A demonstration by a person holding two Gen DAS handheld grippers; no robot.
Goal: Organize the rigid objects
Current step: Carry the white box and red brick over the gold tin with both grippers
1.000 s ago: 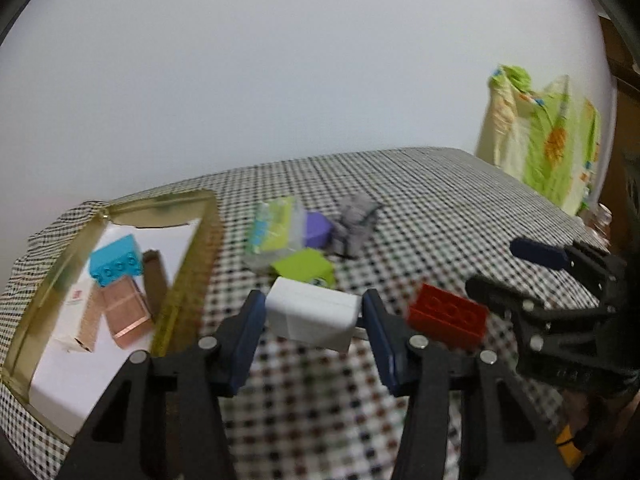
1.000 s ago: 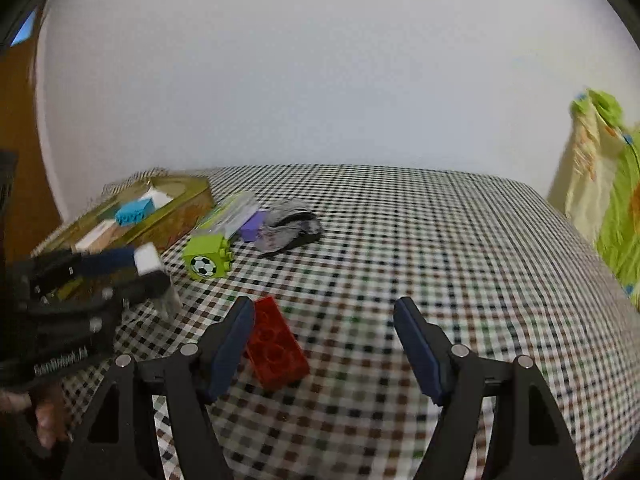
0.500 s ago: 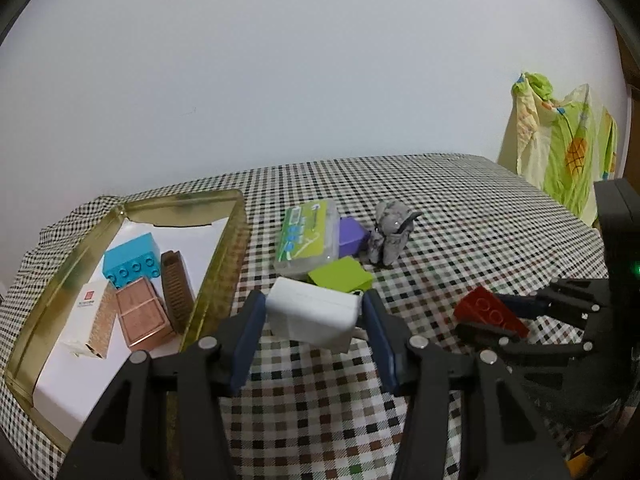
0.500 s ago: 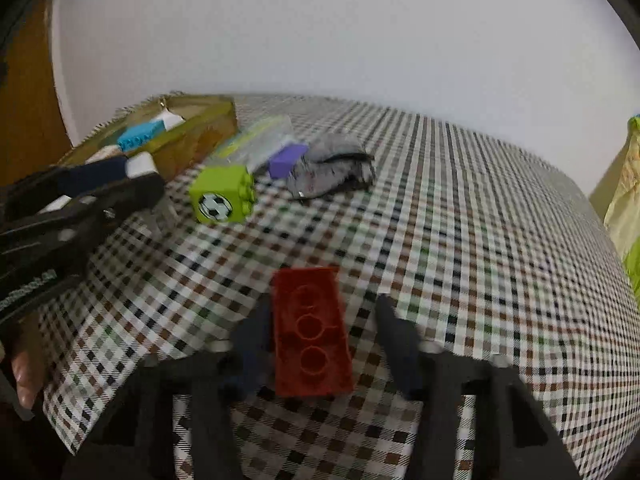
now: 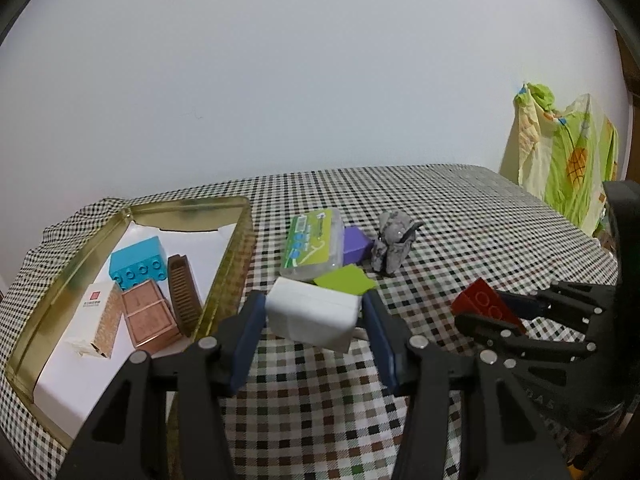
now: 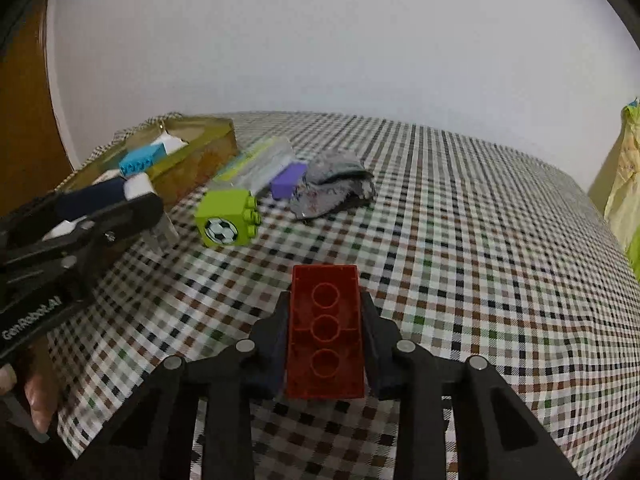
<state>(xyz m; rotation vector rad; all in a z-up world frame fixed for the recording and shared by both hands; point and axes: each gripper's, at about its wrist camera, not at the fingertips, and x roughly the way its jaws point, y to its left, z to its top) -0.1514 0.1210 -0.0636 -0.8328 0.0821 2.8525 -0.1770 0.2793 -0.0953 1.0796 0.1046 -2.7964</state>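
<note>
Left tongs: the two blue pads clamp a white power adapter by its ends, carrying it above the checked cloth of the bench. To the left of these tongs lies an open gold tin tray lined with white paper; it holds a turquoise toy brick, a brown comb, a copper-coloured compact and a small white carton. Just beyond the adapter lies a lime-green toy block; further ahead are a clear case with a green label, a purple block and a grey crumpled object, close together.

Right tongs: the jaws are closing on a red toy brick, which sits lengthwise between the two pads with its hollow underside towards the camera, both pads against its long sides. The left wrist view shows the same brick at the tips of the right tongs, to the right of the left tongs, tilted; whether it is clear of the cloth cannot be told. Ahead and to the left of the right tongs, the lime-green block shows a football print on one face. The left tongs with the adapter appear at the left edge, just beside the tin tray. A person's fingers show at the lower left.
</note>
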